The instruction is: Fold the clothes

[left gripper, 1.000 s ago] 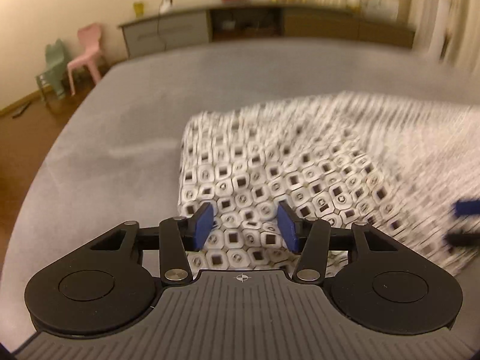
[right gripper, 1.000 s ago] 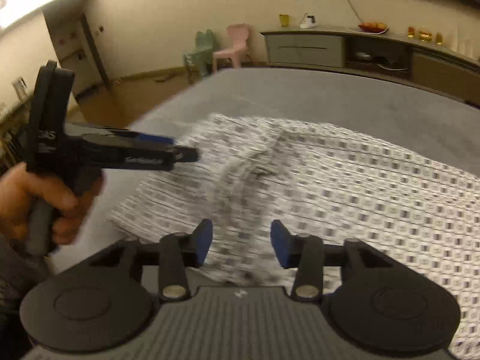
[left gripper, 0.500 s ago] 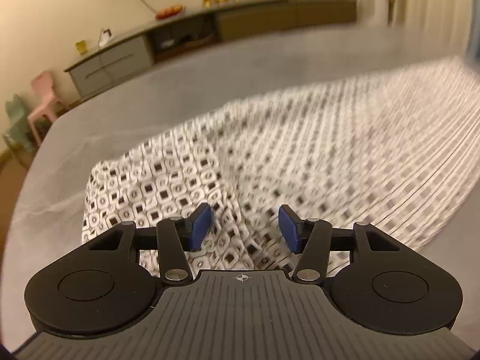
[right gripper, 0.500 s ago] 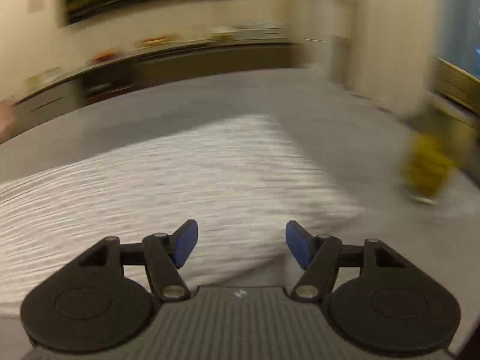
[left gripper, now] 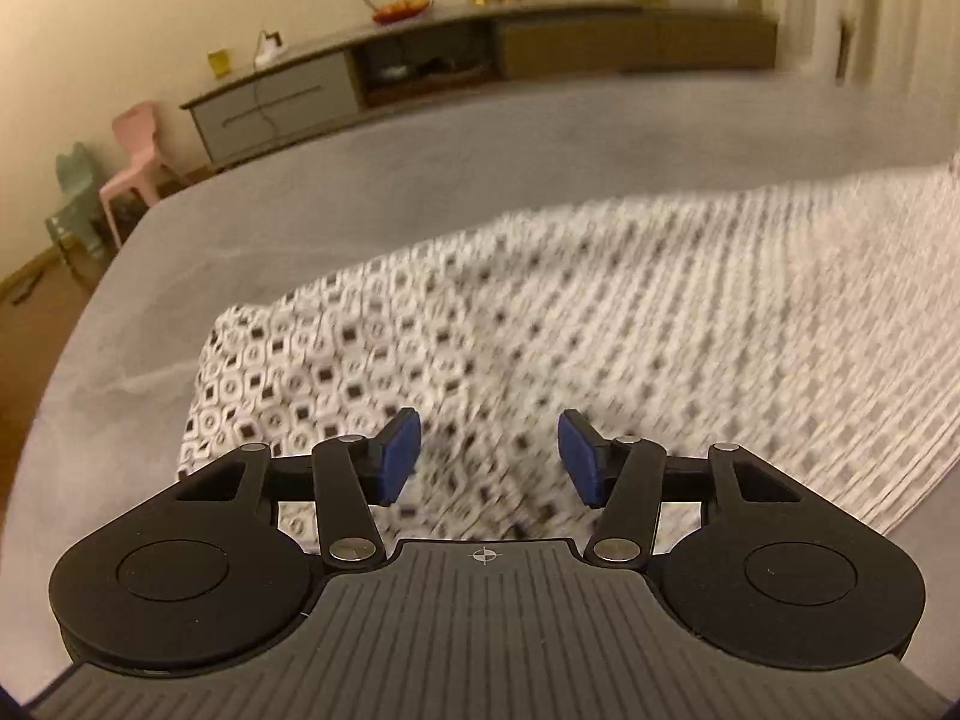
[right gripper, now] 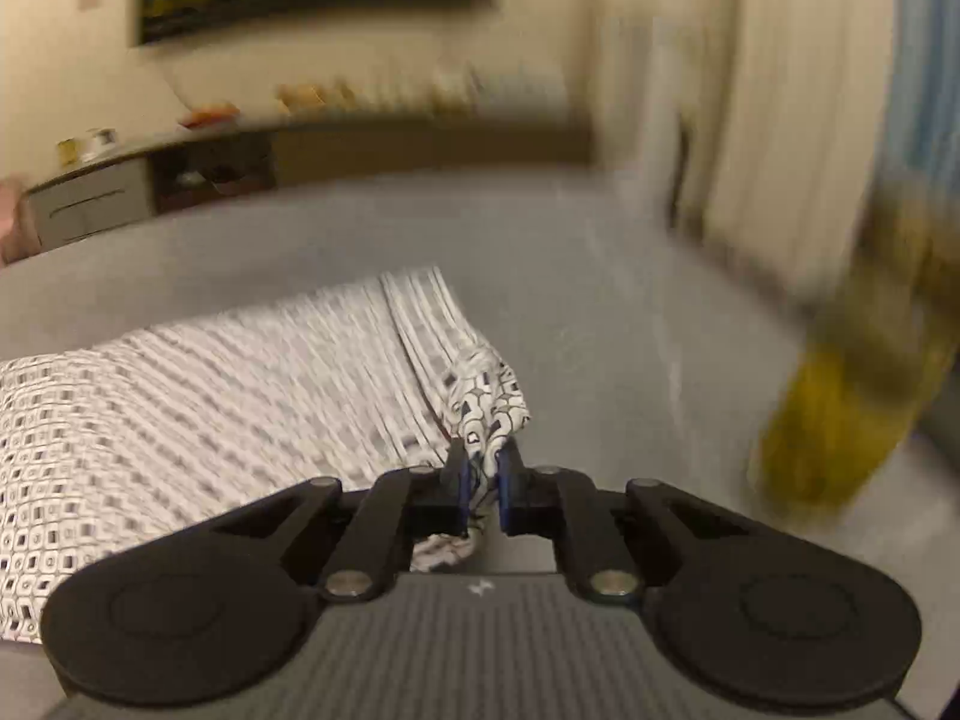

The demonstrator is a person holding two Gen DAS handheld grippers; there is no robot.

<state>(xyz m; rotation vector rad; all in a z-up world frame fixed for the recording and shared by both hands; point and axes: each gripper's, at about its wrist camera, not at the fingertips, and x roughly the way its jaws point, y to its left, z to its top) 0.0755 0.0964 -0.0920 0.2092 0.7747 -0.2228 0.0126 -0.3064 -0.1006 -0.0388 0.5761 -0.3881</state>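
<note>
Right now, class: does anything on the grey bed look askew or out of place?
Yes. The patterned garment lies rumpled, not flat. Its corner is bunched between the right gripper as its fingers close. The left gripper holds nothing.

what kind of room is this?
Probably a home bedroom or living room: a patterned garment is spread on a wide grey bed-like surface, with a low sideboard and small plastic chairs along the wall.

We cannot make out the yellow shape [right gripper: 840, 414] at the right of the right wrist frame; blur smears it. The cloth [left gripper: 690, 324] runs off the right edge, its print blurred there.
</note>
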